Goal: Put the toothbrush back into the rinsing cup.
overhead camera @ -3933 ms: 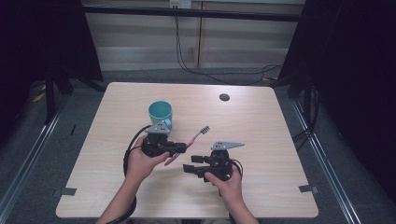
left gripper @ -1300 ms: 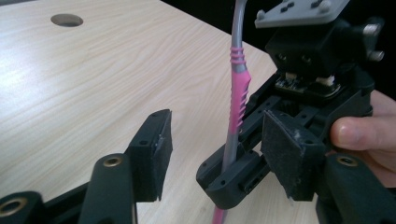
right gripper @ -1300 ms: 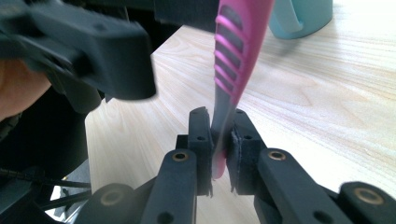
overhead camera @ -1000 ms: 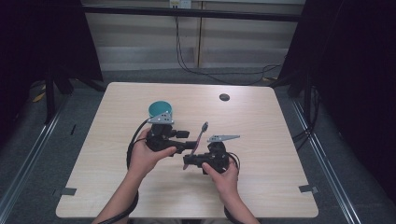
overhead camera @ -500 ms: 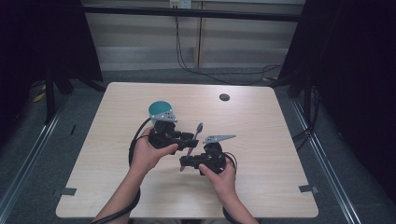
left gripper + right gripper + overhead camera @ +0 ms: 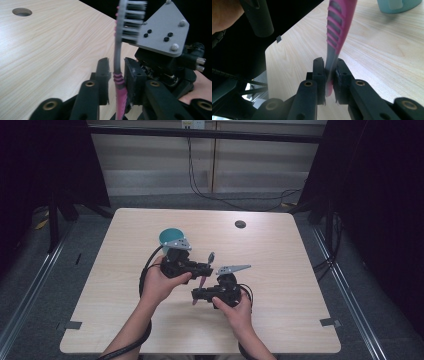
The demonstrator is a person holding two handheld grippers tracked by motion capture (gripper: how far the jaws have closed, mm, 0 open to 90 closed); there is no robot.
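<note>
Over the middle of the bench [image 6: 280, 270], a little toward the person's side, both hands meet on one toothbrush [image 6: 204, 275], which is held up off the wood and slants from its pink handle end near the person to its bristled head farther away. The left hand [image 6: 157, 285] comes in from the lower left with the forearm angled toward the centre, its fingers wrapped round the left gripper [image 6: 204, 268], which points to the right. In the left gripper view the jaws stand a little apart with the toothbrush [image 6: 119, 75] passing between them at the ribbed joint where grey neck meets pink handle; the shaft lies against the right-hand jaw and a narrow gap shows at the other, so whether they clamp it I cannot tell. The right hand [image 6: 237, 307] rises from the bottom edge, wrist bent, holding the right gripper [image 6: 196, 296] pointed to the left, just below and beside the left one. In the right gripper view its jaws are closed narrowly on the pink handle's end [image 6: 332, 70]. A teal cup [image 6: 169, 238] stands on the bench just behind the left gripper.
</note>
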